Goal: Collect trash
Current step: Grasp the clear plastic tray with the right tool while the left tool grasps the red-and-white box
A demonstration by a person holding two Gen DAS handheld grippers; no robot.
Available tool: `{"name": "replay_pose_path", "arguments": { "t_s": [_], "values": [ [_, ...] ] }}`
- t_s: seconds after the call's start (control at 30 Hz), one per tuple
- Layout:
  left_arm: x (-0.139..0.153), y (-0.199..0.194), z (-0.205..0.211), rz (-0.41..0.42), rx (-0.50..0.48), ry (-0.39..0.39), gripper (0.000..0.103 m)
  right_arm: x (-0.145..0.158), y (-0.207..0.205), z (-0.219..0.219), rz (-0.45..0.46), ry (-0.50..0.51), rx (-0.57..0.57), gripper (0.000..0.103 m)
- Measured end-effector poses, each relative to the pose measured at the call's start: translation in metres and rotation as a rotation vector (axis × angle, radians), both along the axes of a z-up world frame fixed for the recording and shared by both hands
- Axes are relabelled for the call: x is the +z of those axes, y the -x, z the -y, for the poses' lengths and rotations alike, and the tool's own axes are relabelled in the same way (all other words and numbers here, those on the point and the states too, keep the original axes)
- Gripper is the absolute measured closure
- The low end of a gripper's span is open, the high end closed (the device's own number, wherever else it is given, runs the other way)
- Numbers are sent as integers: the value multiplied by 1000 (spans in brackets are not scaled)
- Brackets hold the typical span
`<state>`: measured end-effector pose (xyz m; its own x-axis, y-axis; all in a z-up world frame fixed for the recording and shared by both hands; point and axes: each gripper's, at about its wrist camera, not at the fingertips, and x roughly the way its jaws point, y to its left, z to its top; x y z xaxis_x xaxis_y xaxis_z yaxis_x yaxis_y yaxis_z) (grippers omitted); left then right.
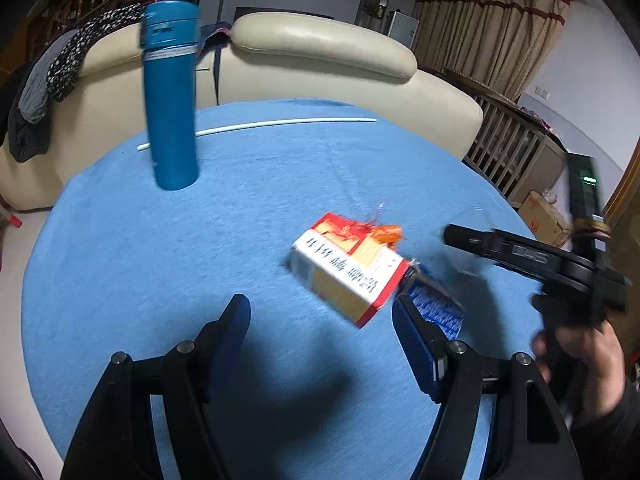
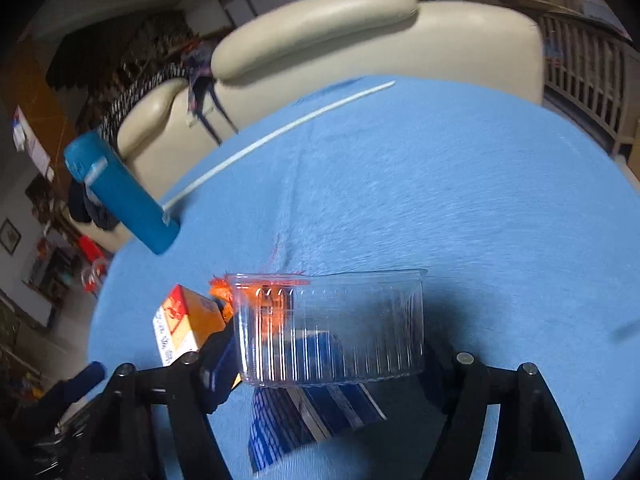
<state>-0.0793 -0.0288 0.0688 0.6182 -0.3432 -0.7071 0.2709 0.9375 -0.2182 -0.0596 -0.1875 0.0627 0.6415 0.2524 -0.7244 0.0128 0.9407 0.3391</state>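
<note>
The left gripper (image 1: 320, 340) angles down over the blue surface (image 1: 160, 280), fingers spread and empty; a red-and-white carton (image 1: 348, 268) lies just ahead. The right gripper (image 2: 328, 344) angles down, fingers pinching a clear plastic container (image 2: 332, 328).

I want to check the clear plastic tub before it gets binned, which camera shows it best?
The right wrist view: the clear plastic tub fills the space between the right gripper fingers, ribbed wall plain to see. In the left wrist view it is only a faint, blurred glint beside the red and white box.
</note>
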Motion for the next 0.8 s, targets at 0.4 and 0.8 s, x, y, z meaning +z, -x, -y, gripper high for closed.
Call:
{"name": "replay_pose_path", "arguments": {
  "t_s": [0.4,0.8],
  "values": [
    [-16,-48,67,-78,124,-61,29,33,83,45,76,-92,-96,26],
    [-24,-46,35,-106,160,-66,29,37,111,43,90,-114,-90,26]
  ]
}}
